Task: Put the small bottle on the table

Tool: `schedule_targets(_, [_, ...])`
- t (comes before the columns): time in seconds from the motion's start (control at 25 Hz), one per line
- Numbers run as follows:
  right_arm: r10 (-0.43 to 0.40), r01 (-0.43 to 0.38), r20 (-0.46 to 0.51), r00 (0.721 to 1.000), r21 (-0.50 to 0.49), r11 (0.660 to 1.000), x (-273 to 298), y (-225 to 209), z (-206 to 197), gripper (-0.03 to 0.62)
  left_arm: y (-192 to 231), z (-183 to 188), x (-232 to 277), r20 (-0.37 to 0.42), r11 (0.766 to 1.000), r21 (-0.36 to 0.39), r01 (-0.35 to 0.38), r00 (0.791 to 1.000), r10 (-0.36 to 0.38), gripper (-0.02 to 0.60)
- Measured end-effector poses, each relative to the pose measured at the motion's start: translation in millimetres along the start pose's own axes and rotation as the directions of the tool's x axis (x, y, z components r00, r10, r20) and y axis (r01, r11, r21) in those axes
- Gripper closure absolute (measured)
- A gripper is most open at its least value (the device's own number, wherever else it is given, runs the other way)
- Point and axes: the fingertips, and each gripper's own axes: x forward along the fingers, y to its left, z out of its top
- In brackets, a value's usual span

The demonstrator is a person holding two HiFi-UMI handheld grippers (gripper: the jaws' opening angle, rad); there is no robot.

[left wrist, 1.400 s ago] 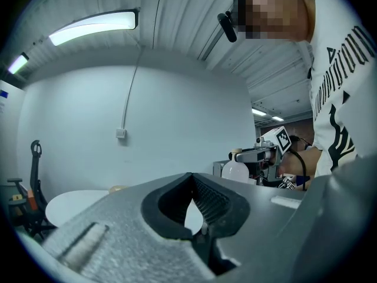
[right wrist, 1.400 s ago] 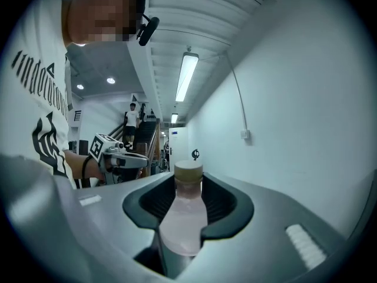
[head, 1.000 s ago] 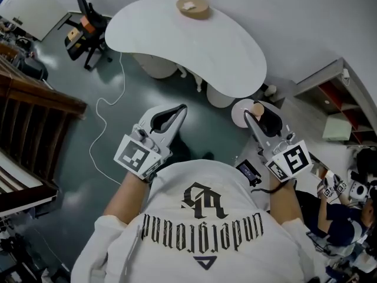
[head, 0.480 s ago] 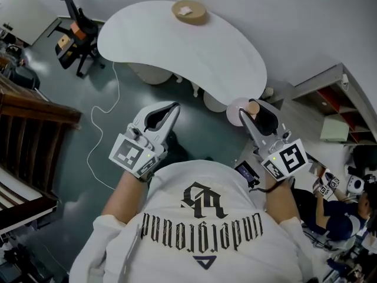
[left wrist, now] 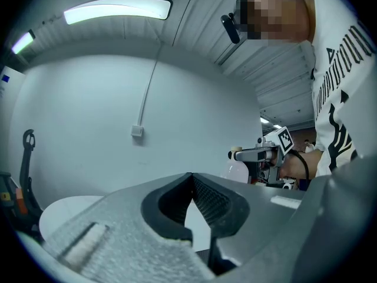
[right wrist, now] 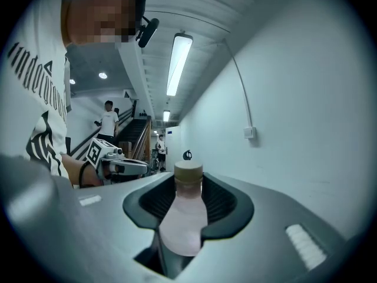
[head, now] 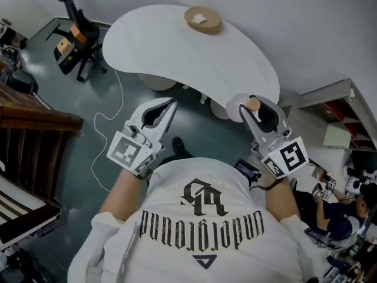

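Head view: a shallow tan dish (head: 202, 19) is sitting at the white tabletop's (head: 177, 52) far edge, holding a white scrap too small to identify. The right tongs (head: 247, 108) are clasping the small bottle (head: 237, 106) above the floor, just off the tabletop's near edge.

Left gripper view: the left tongs (left wrist: 191, 178) are clenched tip to tip on nothing.

Right gripper view: the bottle, pale and translucent with a tan cap (right wrist: 188, 171), is standing between the pads, its base hidden.
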Motion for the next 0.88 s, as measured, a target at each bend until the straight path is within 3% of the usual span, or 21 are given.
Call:
schedule_targets(0.44, [-0.061,0.061,-0.020,0.998,0.013,0.998,84.8,-1.0,-0.6,0.456,94.6,-1.3,-9.0,-0.025,0.999,-0.002,0.036,0.999,-0.036,0.577])
schedule_targets(0.88, [-0.072,0.074,-0.049,0.996,0.023,0.997,96.4,-43.3,-12.0,0.456,109.8,-10.8,34.9,-0.036,0.999,-0.018,0.047,0.998,-0.048,0.575])
